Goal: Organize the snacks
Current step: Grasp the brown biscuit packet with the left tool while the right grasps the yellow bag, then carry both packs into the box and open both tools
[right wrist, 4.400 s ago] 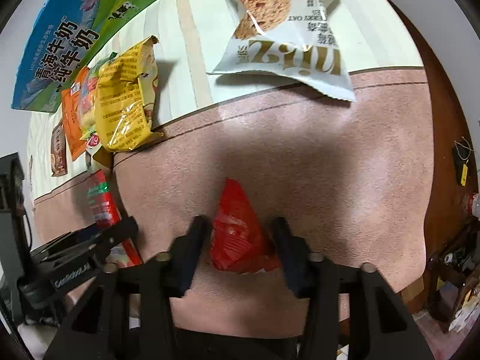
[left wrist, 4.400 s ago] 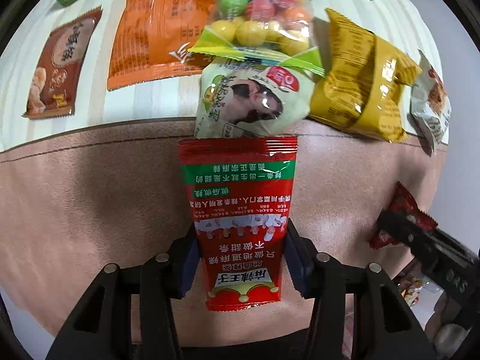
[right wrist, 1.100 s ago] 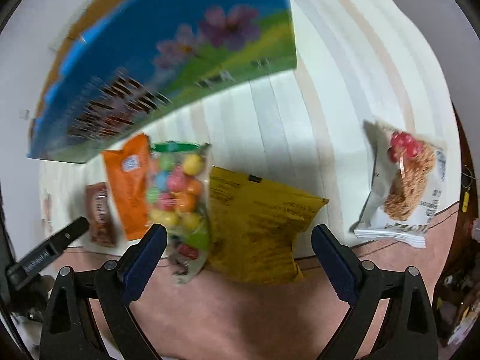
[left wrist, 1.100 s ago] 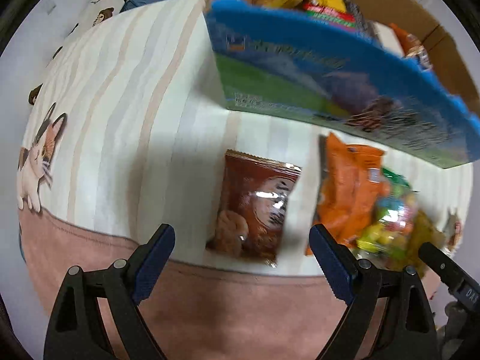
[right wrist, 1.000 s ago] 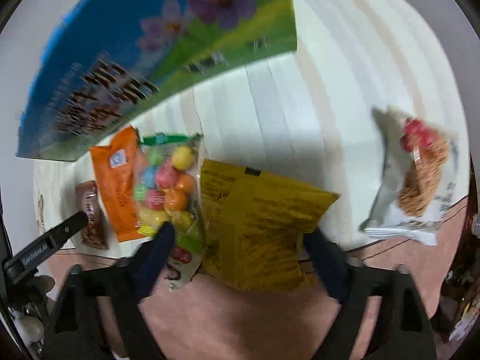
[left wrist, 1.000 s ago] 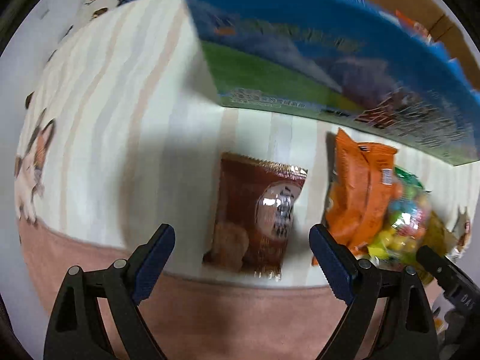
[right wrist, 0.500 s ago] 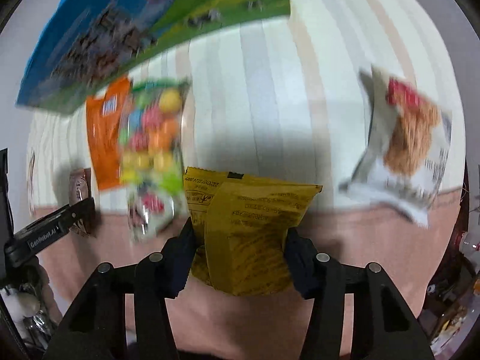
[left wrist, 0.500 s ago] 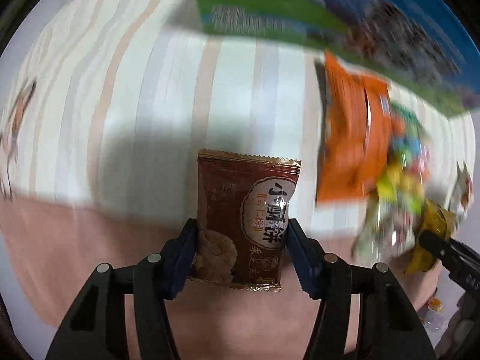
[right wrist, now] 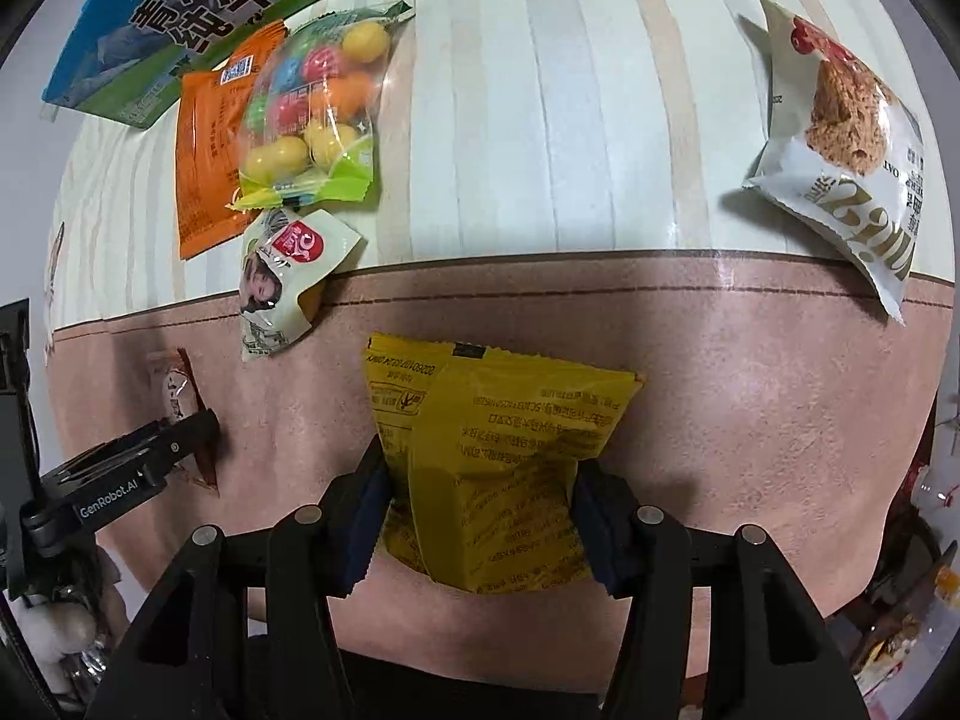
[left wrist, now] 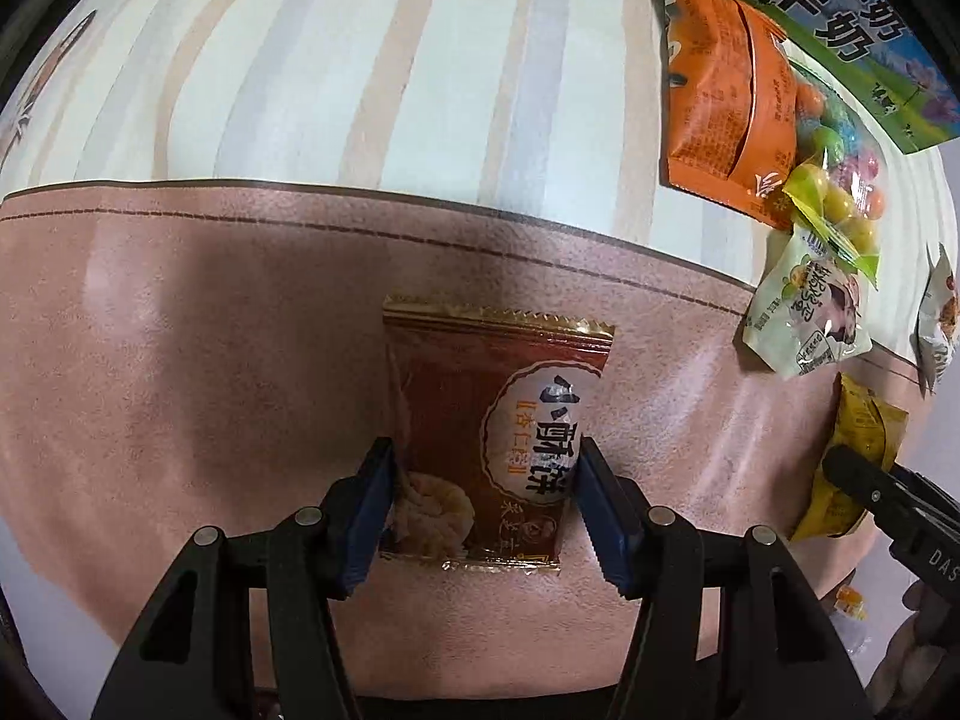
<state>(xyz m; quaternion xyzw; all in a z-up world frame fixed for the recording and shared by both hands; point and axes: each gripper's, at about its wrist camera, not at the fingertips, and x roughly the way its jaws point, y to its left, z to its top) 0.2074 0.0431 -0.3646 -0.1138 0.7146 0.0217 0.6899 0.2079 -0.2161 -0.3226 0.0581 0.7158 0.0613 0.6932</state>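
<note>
My left gripper (left wrist: 483, 507) is shut on a brown cookie packet (left wrist: 489, 435) and holds it over the pink border of the tablecloth. My right gripper (right wrist: 480, 507) is shut on a yellow snack bag (right wrist: 492, 456), also over the pink border. The yellow bag also shows at the right edge of the left wrist view (left wrist: 855, 456), and the brown packet at the left of the right wrist view (right wrist: 180, 390). The blue-and-green milk carton box (right wrist: 198, 6) lies at the far side.
An orange packet (right wrist: 207, 138), a clear bag of coloured candy balls (right wrist: 318, 102) and a small white packet with a face (right wrist: 285, 276) lie left of centre. A white oat-snack bag (right wrist: 840, 144) lies at the right. The table's front edge is close below.
Both grippers went from open above the snacks to shut on them: the left took the brown packet, the right the yellow bag. Both have pulled back over the pink border.
</note>
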